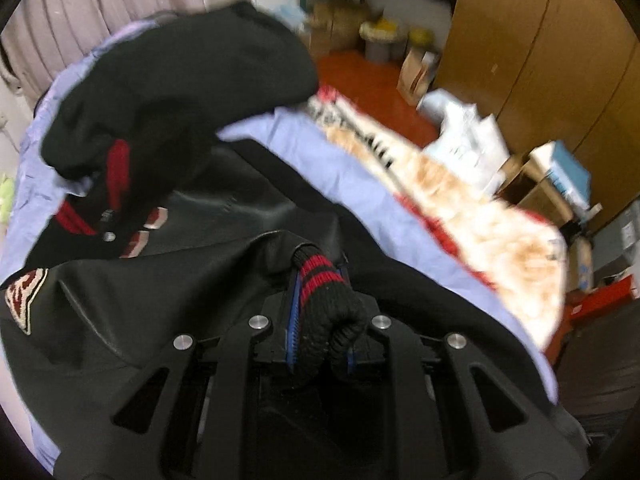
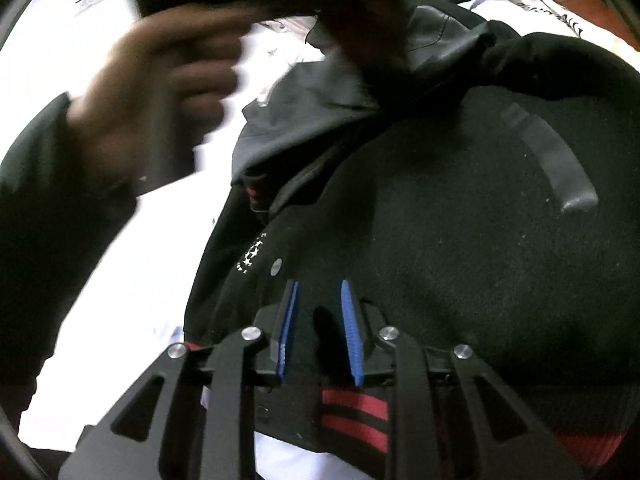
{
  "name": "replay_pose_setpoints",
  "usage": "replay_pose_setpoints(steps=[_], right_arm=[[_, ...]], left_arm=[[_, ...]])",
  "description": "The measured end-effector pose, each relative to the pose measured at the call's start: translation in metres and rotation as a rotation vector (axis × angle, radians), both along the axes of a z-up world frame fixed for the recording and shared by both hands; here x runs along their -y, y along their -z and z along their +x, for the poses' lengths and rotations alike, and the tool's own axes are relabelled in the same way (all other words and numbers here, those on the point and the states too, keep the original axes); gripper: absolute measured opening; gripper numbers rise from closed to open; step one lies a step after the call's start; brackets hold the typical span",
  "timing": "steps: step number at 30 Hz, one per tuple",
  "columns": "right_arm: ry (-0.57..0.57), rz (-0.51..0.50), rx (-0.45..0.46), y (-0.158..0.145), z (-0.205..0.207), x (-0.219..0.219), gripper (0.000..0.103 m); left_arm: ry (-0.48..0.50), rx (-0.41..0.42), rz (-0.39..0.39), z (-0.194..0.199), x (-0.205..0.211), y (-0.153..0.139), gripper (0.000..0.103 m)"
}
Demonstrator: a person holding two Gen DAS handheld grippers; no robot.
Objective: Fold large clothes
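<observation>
Between my left gripper's [image 1: 320, 304] clamped jaws sits the black-and-red ribbed knit cuff [image 1: 326, 300], sleeve trailing ahead over the black jacket [image 1: 224, 216]; right gripper [image 2: 320, 336] jaws empty, parted.

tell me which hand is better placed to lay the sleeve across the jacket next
Left, probably: its tongs are already clamped on the striped knit cuff above the black jacket. The right tongs stand open and empty over the jacket body.

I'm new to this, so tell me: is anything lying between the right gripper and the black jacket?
Nothing visible. The right gripper sits directly over the black jacket, pads apart with no cloth pinched between them.
</observation>
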State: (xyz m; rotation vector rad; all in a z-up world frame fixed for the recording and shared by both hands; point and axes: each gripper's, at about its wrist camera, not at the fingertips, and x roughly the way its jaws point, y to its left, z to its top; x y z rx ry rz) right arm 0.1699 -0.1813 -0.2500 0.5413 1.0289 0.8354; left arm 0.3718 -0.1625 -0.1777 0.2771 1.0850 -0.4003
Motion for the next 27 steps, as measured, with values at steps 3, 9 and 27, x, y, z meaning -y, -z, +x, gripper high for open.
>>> replay_pose_setpoints(steps=[3,9,27], right_arm=[[-0.023,0.003,0.008,0.0,0.001,0.001,0.023],[-0.039,0.026,0.006,-0.001,0.0,0.007,0.023],[-0.001,-0.036,0.033,-0.013,-0.012,-0.006,0.033]], left_arm=[[-0.045,-0.061,0.062,0.027,0.01,0.037,0.019],[-0.064,-0.04,0.054,0.029,0.017,0.033,0.042],[-0.199,0.167,-0.013,-0.036,-0.116,0.022,0.081]])
